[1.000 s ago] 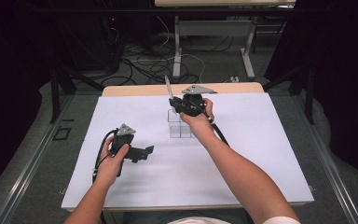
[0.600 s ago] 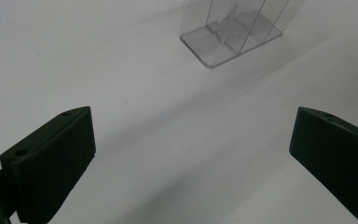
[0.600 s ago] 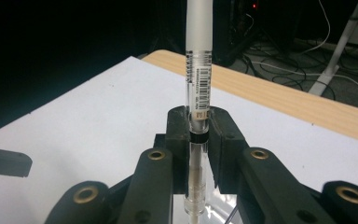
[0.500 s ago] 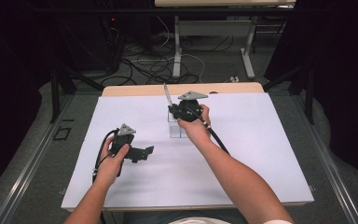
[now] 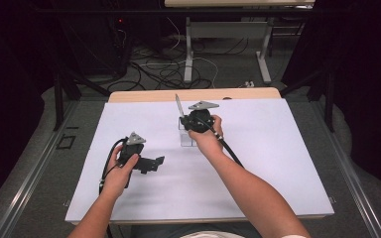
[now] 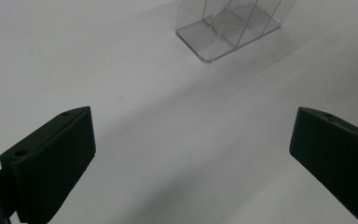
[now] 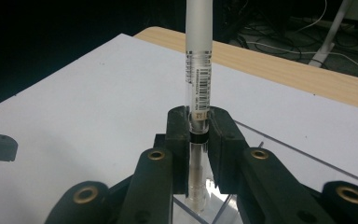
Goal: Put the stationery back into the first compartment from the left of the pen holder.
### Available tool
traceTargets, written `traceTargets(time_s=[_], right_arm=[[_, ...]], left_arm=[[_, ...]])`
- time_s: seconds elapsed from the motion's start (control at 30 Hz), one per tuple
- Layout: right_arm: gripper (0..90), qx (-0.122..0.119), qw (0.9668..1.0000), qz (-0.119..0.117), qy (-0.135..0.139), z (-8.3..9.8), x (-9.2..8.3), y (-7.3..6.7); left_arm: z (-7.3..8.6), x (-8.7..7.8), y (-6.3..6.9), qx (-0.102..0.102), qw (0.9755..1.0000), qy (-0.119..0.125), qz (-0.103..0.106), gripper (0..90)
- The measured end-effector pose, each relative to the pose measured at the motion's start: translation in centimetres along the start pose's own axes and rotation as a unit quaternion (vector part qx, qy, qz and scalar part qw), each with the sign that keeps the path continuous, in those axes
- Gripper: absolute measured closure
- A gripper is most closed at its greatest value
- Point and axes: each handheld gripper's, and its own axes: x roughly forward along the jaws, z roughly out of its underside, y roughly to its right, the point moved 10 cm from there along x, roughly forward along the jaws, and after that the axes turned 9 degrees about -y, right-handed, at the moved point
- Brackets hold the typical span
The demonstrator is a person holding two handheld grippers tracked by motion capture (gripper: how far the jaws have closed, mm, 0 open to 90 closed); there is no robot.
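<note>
Pen (image 7: 199,70) stands upright, clamped in the right gripper (image 7: 199,135) directly over a clear plastic holder (image 5: 187,136) on the white-covered table (image 5: 287,163), seemingly held vertical so its lower end can slide into one of the holder's compartments. Off to the side, the left gripper (image 5: 151,163) rests low over the sheet with jaws spread wide and nothing between them, apparently waiting its turn. Pen's tip is lost behind the black jaws, and which compartment it enters cannot be made out through the transparent walls.
</note>
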Motion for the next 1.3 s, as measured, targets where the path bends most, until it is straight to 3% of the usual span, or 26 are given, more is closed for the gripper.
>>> traceTargets(time_s=[0.63, 0.7, 0.73, 0.93, 1.1, 1.23, 1.3], right_arm=[[78.0, 0.001, 0.9998, -0.003, -0.018, 1.1, 0.2, 0.5], [74.7, 0.004, 0.9998, -0.006, -0.017, 1.0, -0.1, 0.6], [68.8, 0.004, 0.9998, -0.009, -0.017, 0.9, -0.3, 0.7], [58.9, 0.010, 0.9998, -0.015, -0.004, 0.3, -1.7, 0.8], [50.2, -0.021, 0.9996, -0.020, 0.003, 0.3, -3.4, 1.0], [46.8, -0.007, 0.9993, -0.037, 0.007, 0.8, -4.9, 1.3], [42.4, -0.003, 0.9994, -0.034, 0.011, 1.2, -5.7, 1.6]], left_arm=[[0.1, 0.3, 0.1, 0.002, 1.0000, -0.004, 0.002, 0.1], [0.2, 0.3, 0.1, 0.000, 1.0000, -0.005, 0.002, 0.1], [0.2, 0.3, 0.1, 0.001, 1.0000, -0.005, 0.002, 0.1], [0.2, 0.3, 0.0, -0.001, 1.0000, -0.006, 0.000, 0.1], [0.3, 0.3, -0.2, -0.002, 1.0000, -0.006, -0.002, 0.1], [0.3, 0.3, -0.2, -0.002, 1.0000, -0.006, -0.002, 0.1], [0.3, 0.3, -0.2, -0.003, 1.0000, -0.006, -0.002, 0.1]])
